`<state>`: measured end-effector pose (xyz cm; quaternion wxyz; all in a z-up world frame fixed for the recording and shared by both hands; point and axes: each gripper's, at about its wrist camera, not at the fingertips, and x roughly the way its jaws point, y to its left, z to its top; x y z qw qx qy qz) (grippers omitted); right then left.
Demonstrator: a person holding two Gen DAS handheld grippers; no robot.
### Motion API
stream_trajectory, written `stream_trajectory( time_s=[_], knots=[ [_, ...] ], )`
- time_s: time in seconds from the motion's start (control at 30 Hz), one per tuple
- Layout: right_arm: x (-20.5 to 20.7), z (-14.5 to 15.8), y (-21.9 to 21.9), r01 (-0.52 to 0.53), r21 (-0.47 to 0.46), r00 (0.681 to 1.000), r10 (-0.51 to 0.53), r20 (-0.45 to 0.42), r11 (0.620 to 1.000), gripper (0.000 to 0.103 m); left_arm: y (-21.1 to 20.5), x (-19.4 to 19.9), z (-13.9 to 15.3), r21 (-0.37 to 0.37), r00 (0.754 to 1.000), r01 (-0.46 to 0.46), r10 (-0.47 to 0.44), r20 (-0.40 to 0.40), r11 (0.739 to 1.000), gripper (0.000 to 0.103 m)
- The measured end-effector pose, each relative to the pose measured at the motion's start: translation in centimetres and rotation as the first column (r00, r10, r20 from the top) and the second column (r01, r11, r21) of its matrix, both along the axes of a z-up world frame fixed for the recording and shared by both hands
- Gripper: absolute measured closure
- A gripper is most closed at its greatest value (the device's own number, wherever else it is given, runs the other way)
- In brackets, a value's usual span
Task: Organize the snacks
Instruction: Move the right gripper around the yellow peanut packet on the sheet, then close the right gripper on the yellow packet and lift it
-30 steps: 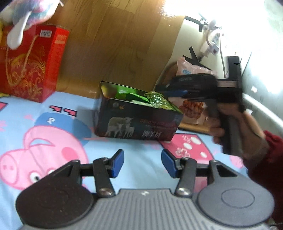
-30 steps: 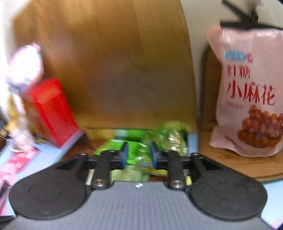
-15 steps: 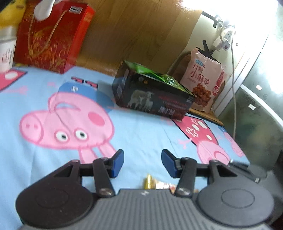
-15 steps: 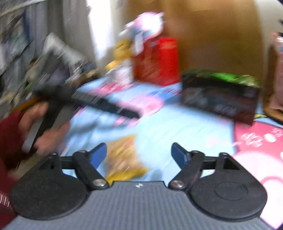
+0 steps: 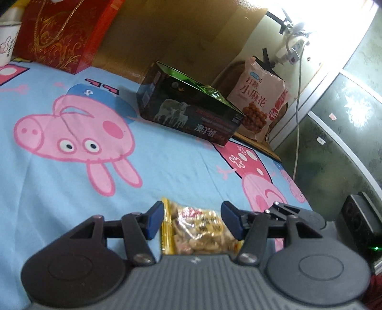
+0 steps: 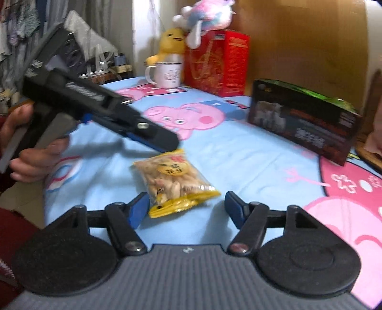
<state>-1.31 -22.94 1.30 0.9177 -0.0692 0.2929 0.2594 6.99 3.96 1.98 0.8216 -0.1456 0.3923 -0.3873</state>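
Observation:
A clear snack bag with yellow ends (image 6: 175, 181) lies on the blue cartoon-pig bedsheet (image 5: 167, 167). My left gripper (image 5: 192, 220) is open, its blue fingers on either side of the bag (image 5: 198, 229), just above it. In the right wrist view the left gripper (image 6: 155, 140) hovers over the bag's far end. My right gripper (image 6: 185, 209) is open, with the bag's near yellow end between its fingers. A dark open box (image 5: 191, 114) with green packets inside stands further back; it also shows in the right wrist view (image 6: 303, 121).
A pink snack bag (image 5: 262, 105) leans behind the box on a wooden board. A red gift box (image 6: 217, 62), white mug (image 6: 167, 74) and plush toys (image 6: 203, 14) stand at the bed's far end. A glass cabinet (image 5: 334, 143) borders the right side.
Both grippers left the dark box and came down to the snack bag on the sheet. The right gripper opened wide and swung round to face the bag.

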Motion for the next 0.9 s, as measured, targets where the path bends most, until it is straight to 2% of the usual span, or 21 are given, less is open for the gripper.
stream_trajectory(
  time_s=[0.27, 0.33, 0.4, 0.5, 0.9],
  knots=[
    [-0.4, -0.1, 0.4, -0.03, 0.04, 0.999, 0.031, -0.016, 0.999, 0.029, -0.2, 0.5, -0.5, -0.035, 0.999, 0.003, -0.004, -0.041, 0.999, 0.048],
    [-0.5, -0.1, 0.8, -0.038, 0.039, 0.999, 0.039, -0.013, 0.999, 0.031, -0.3, 0.5, -0.6, -0.045, 0.999, 0.002, -0.004, -0.047, 0.999, 0.05],
    [-0.5, -0.1, 1.0, -0.036, 0.043, 0.999, 0.037, -0.007, 0.998, 0.045, -0.5, 0.6, -0.8, -0.05, 0.999, 0.001, -0.004, -0.049, 0.999, 0.05],
    [-0.2, 0.0, 1.0, -0.022, 0.069, 1.0, 0.023, -0.01, 0.997, 0.053, -0.7, 0.8, -0.8, -0.053, 0.999, -0.002, -0.001, -0.048, 0.999, 0.051],
    [0.8, -0.2, 1.3, 0.028, 0.125, 0.999, -0.023, -0.036, 0.992, 0.054, -2.0, 3.1, -0.9, -0.068, 0.999, -0.018, 0.015, -0.049, 0.998, 0.051]
  ],
)
